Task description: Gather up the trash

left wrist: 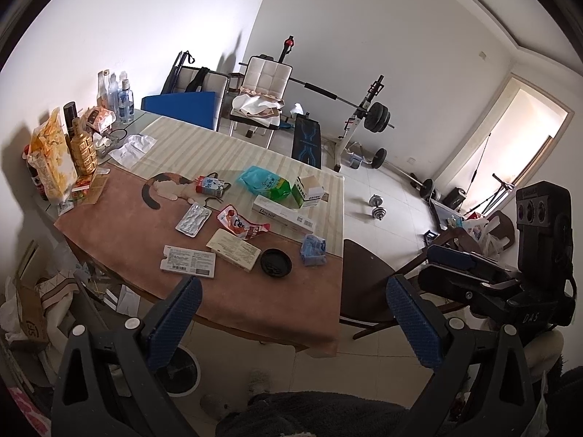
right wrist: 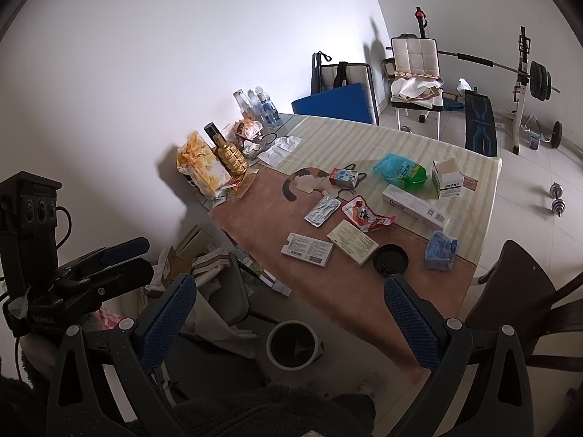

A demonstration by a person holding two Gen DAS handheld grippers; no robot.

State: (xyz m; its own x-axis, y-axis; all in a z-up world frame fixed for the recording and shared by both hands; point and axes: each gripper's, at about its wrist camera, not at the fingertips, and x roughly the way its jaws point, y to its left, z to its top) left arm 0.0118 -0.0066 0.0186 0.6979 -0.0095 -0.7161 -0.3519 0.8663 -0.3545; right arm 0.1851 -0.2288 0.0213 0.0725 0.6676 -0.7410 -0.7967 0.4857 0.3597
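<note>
Trash lies on the table: a black lid, a blue tissue pack, a red snack wrapper, a silver blister pack, flat medicine boxes, a long white box and a teal bag. A round bin stands on the floor below the table's near edge. My left gripper is open and empty, short of the table. My right gripper is open and empty above the bin.
Bottles and snack bags stand at the table's far left by the wall. A dark wooden chair stands at the table's right. Cardboard and paper litter the floor at left. Weight bench and dumbbells lie beyond.
</note>
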